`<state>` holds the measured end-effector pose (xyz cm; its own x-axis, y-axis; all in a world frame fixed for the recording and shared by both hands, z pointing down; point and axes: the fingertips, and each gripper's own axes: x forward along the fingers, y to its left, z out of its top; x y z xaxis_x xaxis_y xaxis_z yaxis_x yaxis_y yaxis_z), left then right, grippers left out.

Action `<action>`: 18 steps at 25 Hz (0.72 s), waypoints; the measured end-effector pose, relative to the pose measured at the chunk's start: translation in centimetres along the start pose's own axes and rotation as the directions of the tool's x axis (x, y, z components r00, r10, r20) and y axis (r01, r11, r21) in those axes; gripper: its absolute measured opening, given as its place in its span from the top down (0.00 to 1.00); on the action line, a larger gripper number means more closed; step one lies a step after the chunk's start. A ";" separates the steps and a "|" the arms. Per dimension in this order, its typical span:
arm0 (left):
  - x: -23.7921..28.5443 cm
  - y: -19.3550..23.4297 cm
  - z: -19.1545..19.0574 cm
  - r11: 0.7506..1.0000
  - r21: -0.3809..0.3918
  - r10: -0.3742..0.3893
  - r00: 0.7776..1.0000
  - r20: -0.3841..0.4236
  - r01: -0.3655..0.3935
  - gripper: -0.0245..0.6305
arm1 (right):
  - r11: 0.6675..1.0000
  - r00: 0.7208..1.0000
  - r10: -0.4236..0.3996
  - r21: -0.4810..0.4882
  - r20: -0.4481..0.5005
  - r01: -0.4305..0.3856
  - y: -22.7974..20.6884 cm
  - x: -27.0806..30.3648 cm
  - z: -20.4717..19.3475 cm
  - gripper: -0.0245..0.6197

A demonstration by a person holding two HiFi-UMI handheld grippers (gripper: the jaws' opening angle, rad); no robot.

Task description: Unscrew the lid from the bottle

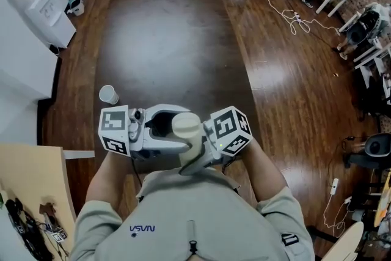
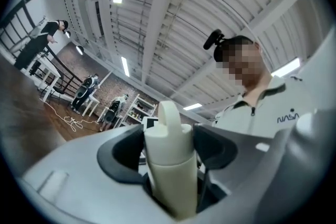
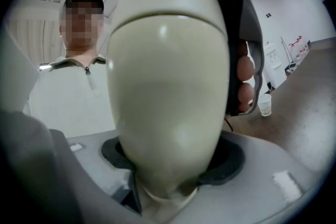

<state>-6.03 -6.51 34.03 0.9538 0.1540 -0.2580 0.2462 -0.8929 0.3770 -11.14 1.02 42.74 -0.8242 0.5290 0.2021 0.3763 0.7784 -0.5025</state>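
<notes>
Hold bottle (image 3: 168, 86) steady in mid-air just before chest, well above floor (image 1: 171, 40), w/ right gripper (image 3: 170, 162), now clamped on its body, as the fixed end. Turn only lid (image 2: 168, 131), seam looking closed as yet, w/ left gripper (image 2: 169, 149), shut on lid's two sides; twist abt bottle's own axis, no side pull, re-grip when out of wrist travel. Ignore paper cup (image 1: 108, 94) on floor, well apart.
</notes>
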 end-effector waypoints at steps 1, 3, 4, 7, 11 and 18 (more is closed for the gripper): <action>0.0 0.3 0.0 1.000 0.013 0.025 1.000 -0.002 -0.025 0.52 | 1.000 1.000 -0.023 0.000 0.000 0.023 -0.4 -0.2 0.0 0.50; 0.1 0.9 0.1 0.995 0.048 0.088 0.996 -0.006 -0.087 0.52 | 0.996 0.996 -0.085 0.000 0.002 0.085 -1.5 -0.6 -0.1 0.50; 0.1 1.3 0.2 0.990 0.069 0.125 0.992 -0.007 -0.124 0.52 | 0.993 0.992 -0.122 0.000 0.006 0.122 -2.2 -0.8 -0.1 0.50; 0.1 2.5 0.5 0.957 0.148 0.255 0.967 -0.004 -0.251 0.52 | 0.964 0.963 -0.266 -0.003 0.028 0.266 -4.5 -1.6 0.2 0.50; -0.4 4.8 0.7 0.849 0.216 0.484 0.874 0.046 -0.482 0.52 | 0.831 0.831 -0.555 -0.011 0.042 0.556 -9.0 -3.6 0.2 0.50; -2.3 7.5 -0.3 0.607 0.239 0.757 0.643 0.116 -0.758 0.54 | 0.473 0.473 -0.881 0.015 0.009 0.881 -14.6 -6.7 -0.8 0.50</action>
<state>-6.32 -13.45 37.79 0.7796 -0.6260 0.0169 -0.6147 -0.7597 0.2122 -10.77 -13.66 49.37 -0.7252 -0.4387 0.5307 -0.5546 0.8289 -0.0726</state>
